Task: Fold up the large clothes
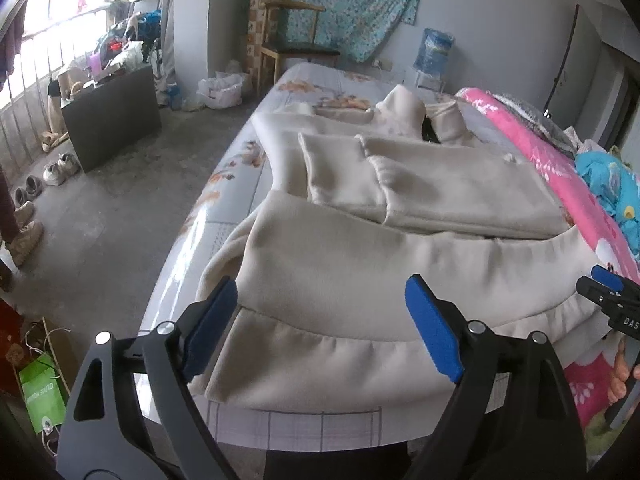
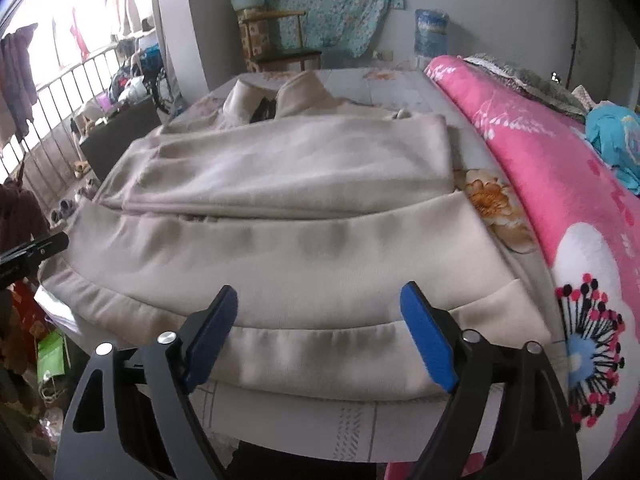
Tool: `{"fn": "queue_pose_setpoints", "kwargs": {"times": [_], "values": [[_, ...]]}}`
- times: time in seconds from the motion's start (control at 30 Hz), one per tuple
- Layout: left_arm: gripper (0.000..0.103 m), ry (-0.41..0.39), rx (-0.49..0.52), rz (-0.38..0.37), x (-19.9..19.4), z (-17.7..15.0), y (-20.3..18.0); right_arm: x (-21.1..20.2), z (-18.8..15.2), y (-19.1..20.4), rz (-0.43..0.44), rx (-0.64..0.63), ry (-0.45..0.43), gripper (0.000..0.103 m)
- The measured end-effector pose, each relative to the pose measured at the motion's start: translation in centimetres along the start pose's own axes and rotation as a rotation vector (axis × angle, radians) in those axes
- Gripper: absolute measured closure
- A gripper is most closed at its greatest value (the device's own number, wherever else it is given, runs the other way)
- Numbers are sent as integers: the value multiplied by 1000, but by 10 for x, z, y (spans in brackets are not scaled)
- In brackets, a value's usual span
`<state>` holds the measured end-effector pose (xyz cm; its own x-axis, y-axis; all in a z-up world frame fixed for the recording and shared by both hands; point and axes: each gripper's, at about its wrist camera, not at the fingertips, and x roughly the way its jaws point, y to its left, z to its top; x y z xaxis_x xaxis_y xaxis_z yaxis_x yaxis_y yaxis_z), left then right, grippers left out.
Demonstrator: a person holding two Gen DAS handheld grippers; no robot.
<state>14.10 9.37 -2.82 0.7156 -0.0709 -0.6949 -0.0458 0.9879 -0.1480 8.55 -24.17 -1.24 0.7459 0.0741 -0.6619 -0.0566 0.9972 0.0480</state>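
Cream coat (image 1: 400, 208) spread flat on a bed (image 1: 240, 184), collar at the far end, hem nearest. Both sleeves already folded in across the chest, so the body reads as a tidy rectangle, probably to keep the later folds square.

Left gripper (image 1: 320, 312) spread wide just above the near hem, left portion, nothing between its blue pads (image 1: 432, 336). Right gripper (image 2: 320, 320) likewise spread wide and empty over the hem's right portion, hem band directly ahead of both. In the left view, the right gripper's tip visible far to the right at the same hem line; the pair stand well apart, likely so the hem can be lifted evenly from two corners.

Likely next step, judged from the layout: pinching the hem and carrying it forward toward the collar.

Beyond the right gripper, to its right, a pink flowered quilt (image 2: 560, 184) bunched alongside the coat, close enough to snag a lifted edge. Wooden chair (image 1: 296, 48) far ahead past the bed.
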Motion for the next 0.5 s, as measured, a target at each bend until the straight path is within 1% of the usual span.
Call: {"fn": "queue_pose_setpoints", "kwargs": {"times": [0.03,0.07,0.13,0.17,0.27,0.3,0.33,0.4,0.5], "values": [[18,3,1,-4,1,0,-1,-2,-1,-3,0,10,-12,15],[18,23,0,3,7,-2,-1,0,-3,-5,-5,18,-13,14],[18,76,4,40,21,-5,-2,16,-9,-9,-26,29,44,14],[18,78,17,55,23,-6,-4,24,-12,-10,-35,34,78,13],[18,57,47,61,16,-1,-10,20,-11,-11,-34,57,69,12],[18,39,53,55,10,3,-12,17,-9,-10,-32,61,59,13],[18,25,62,58,5,6,-14,10,-7,-8,-24,65,36,13],[18,-1,91,69,-3,12,-18,4,-4,-4,-14,62,17,12],[18,-2,129,82,-8,20,-28,0,2,5,1,52,0,12]]}}
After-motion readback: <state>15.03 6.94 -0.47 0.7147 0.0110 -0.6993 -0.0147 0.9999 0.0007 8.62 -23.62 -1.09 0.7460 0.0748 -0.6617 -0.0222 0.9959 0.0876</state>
